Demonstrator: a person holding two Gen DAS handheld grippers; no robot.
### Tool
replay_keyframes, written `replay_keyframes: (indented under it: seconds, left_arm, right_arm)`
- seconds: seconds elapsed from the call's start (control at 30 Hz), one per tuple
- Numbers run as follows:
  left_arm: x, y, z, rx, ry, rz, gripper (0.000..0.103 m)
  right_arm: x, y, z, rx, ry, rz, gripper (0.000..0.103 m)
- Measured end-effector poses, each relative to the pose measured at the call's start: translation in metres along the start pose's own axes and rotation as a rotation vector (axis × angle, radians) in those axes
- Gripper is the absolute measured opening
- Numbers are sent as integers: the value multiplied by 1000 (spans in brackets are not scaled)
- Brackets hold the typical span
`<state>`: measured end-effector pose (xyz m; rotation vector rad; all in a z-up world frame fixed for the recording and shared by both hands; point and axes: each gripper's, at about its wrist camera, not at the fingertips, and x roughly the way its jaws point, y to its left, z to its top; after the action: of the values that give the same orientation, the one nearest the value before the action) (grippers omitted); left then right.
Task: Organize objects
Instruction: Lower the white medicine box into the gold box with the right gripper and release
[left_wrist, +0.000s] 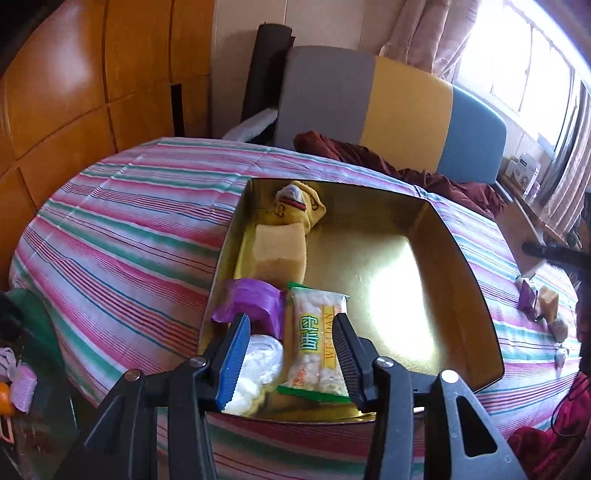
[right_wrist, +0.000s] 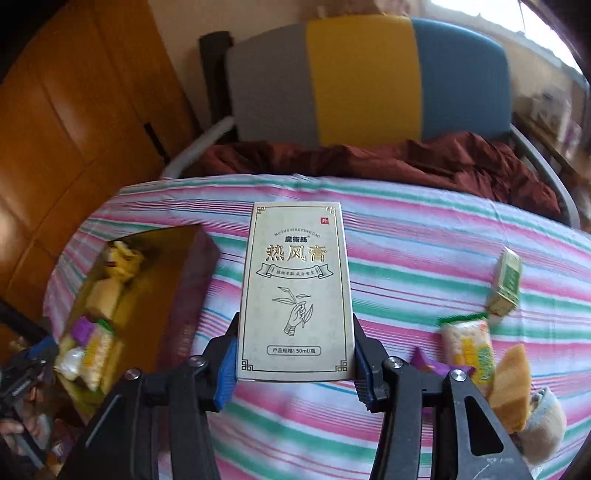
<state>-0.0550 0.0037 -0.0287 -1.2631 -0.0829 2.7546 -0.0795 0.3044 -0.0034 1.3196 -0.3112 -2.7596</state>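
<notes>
A gold-lined open box (left_wrist: 461, 266) sits on the striped bedspread. Inside lie a yellow sock (left_wrist: 299, 210), a yellow sponge (left_wrist: 279, 254), a purple packet (left_wrist: 251, 304), a white packet (left_wrist: 258, 362) and a green-edged snack pack (left_wrist: 319, 343). My left gripper (left_wrist: 291, 354) is open just above the snack pack at the box's near end. My right gripper (right_wrist: 295, 354) is shut on a cream ointment carton (right_wrist: 295, 288), held above the bed to the right of the box (right_wrist: 184, 288).
On the bed at the right lie a small green carton (right_wrist: 508, 282), a second snack pack (right_wrist: 469, 349), a sponge (right_wrist: 511, 387) and a rolled sock (right_wrist: 546, 424). A dark red blanket (right_wrist: 406, 158) and a grey, yellow and blue headboard (right_wrist: 365, 77) are behind. Wooden wardrobe (left_wrist: 74, 92) at left.
</notes>
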Motion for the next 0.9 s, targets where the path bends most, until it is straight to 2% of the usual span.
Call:
replay_keyframes:
  seconds: [0.2, 0.33, 0.43, 0.63, 0.73, 0.83, 0.87, 0.9]
  left_arm:
    - [-8, 8, -7, -25, -27, 11, 47]
    - [-10, 23, -14, -57, -32, 10, 47]
    - [-9, 34, -17, -77, -33, 23, 47]
    - [-6, 51, -21, -119, -31, 16, 47]
    - [-3, 55, -22, -129, -25, 13, 47]
    - [-2, 56, -23, -134, -26, 16, 47]
    - [-2, 57, -23, -134, -28, 17, 47]
    - [-3, 57, -23, -135, -32, 19, 47]
  right_arm:
    - [32, 93, 14, -53, 73, 119, 51]
    - [80, 148, 14, -78, 165, 111, 51]
    - [116, 175, 11, -77, 219, 71, 51]
    - [167, 209, 6, -56, 299, 49, 52]
    - [176, 216, 3, 0, 321, 123, 60]
    - [176, 219, -1, 22, 325, 202, 64]
    - [176, 219, -2, 27, 329, 219, 67]
    - [175, 219, -3, 36, 332, 232, 78]
